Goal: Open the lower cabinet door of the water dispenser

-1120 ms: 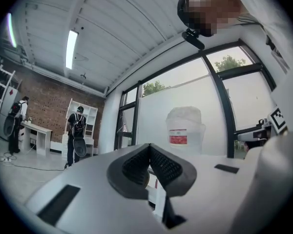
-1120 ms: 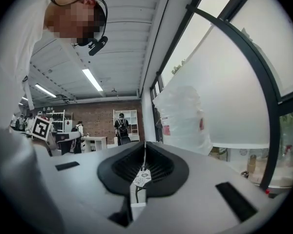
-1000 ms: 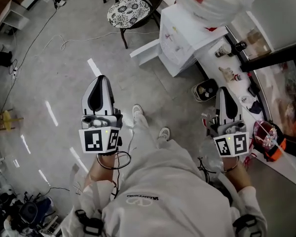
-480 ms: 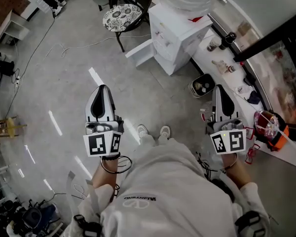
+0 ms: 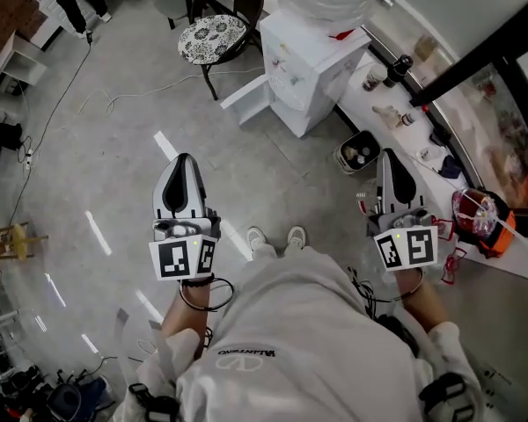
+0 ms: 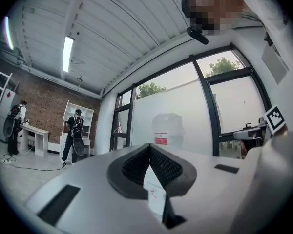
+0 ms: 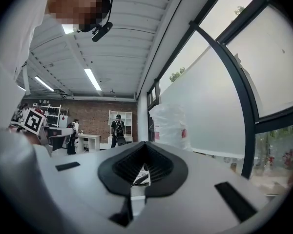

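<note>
Across the grey floor point(image 5: 114, 148), the white water dispenser point(image 5: 312, 64) stands by the window wall, well apart from the person. Its lower cabinet door point(image 5: 244, 93) looks to be open already, swung out toward the chair point(image 5: 213, 38) (I can't see into the cabinet from here). By my reckoning the job is done, with little or nothing left. The left tool point(image 5: 183, 161) and the right tool point(image 5: 390, 158) are held out level, jaws closed together and gripping nothing.
</note>
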The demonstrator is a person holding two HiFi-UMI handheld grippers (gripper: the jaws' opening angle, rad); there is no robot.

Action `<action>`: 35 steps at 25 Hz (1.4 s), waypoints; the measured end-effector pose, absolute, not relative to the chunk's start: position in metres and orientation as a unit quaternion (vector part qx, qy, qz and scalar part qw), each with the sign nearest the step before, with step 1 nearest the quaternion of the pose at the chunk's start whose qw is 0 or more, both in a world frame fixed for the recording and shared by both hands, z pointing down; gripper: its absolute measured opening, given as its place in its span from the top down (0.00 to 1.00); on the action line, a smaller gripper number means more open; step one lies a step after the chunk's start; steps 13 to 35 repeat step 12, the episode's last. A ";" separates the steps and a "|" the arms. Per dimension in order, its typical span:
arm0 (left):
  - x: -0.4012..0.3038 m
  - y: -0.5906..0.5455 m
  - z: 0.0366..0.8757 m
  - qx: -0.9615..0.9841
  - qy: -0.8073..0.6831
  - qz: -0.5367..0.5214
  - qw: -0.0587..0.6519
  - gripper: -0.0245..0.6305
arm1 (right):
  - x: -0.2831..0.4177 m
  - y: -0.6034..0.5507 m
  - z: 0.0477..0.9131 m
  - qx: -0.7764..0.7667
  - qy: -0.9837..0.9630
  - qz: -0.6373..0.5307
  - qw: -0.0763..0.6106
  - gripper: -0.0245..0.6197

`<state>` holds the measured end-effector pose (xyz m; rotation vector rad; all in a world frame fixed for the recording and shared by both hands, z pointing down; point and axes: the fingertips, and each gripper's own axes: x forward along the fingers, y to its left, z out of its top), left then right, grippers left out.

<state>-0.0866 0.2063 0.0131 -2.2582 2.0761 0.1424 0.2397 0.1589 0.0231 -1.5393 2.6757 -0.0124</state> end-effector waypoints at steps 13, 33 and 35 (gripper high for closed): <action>-0.098 0.199 0.005 -0.745 0.664 0.045 0.044 0.96 | 0.236 0.159 0.018 -0.512 0.859 0.004 0.027 0.94; -0.098 0.199 0.005 -0.745 0.664 0.045 0.044 0.96 | 0.236 0.159 0.018 -0.512 0.859 0.004 0.027 0.94; -0.098 0.199 0.005 -0.745 0.664 0.045 0.044 0.96 | 0.236 0.159 0.018 -0.512 0.859 0.004 0.027 0.94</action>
